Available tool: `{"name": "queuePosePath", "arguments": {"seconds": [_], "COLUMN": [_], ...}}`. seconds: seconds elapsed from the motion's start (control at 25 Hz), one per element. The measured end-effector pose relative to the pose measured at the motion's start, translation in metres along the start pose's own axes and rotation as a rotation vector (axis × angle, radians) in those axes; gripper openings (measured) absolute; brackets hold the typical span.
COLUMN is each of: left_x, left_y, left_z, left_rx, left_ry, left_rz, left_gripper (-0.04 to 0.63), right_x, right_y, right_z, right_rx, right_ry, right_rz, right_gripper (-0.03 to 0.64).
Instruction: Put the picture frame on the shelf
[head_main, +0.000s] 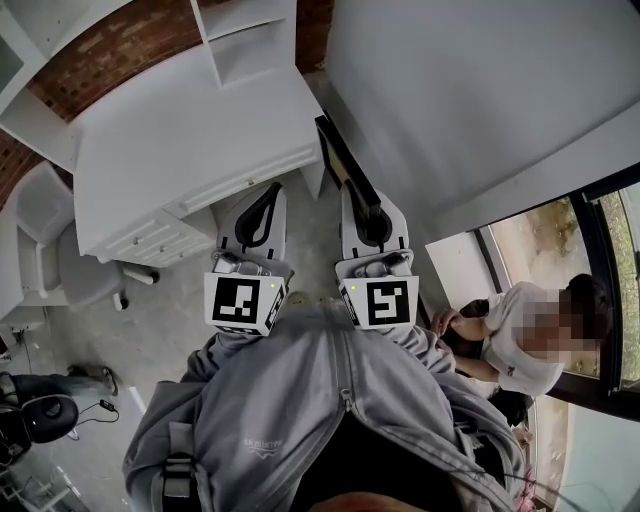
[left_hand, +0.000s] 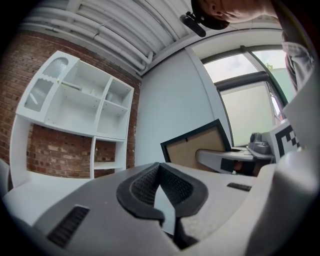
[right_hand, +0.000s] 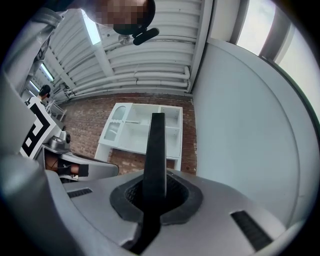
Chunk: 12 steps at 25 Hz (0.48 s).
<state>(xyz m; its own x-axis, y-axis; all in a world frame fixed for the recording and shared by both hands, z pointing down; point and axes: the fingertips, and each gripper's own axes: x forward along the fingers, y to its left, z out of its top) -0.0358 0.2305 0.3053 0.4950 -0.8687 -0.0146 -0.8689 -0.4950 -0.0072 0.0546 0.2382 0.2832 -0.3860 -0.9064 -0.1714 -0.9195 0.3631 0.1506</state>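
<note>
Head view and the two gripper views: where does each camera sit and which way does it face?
Head view: on the person's head, looking steeply down at a white desk and floor; shows the grey hooded top, left gripper, right gripper.
Left gripper view: rides the left gripper, looking along its shut, empty jaws.
Right gripper view: rides the right gripper, looking along jaws shut on the black-edged picture frame.
Shared: both gripper views face the white shelf unit on the brick wall; each shows the other gripper.
</note>
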Motion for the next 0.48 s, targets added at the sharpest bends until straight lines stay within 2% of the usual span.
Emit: {"name": "queuePosePath", "arguments": {"seconds": [0.48], "left_x": [0.011], "left_y": [0.017], "left_z": [-0.002], "left_rx": [-0.022], "left_ry": [0.004], "left_rz": [-0.021], "left_gripper": [0.008], "right_x": [0.019], "right_y": [0.002], "right_z": [0.0], "right_rx": [-0.013], "right_ry": [0.015], "right_rz": [-0.014], "right_gripper": [0.034]}}
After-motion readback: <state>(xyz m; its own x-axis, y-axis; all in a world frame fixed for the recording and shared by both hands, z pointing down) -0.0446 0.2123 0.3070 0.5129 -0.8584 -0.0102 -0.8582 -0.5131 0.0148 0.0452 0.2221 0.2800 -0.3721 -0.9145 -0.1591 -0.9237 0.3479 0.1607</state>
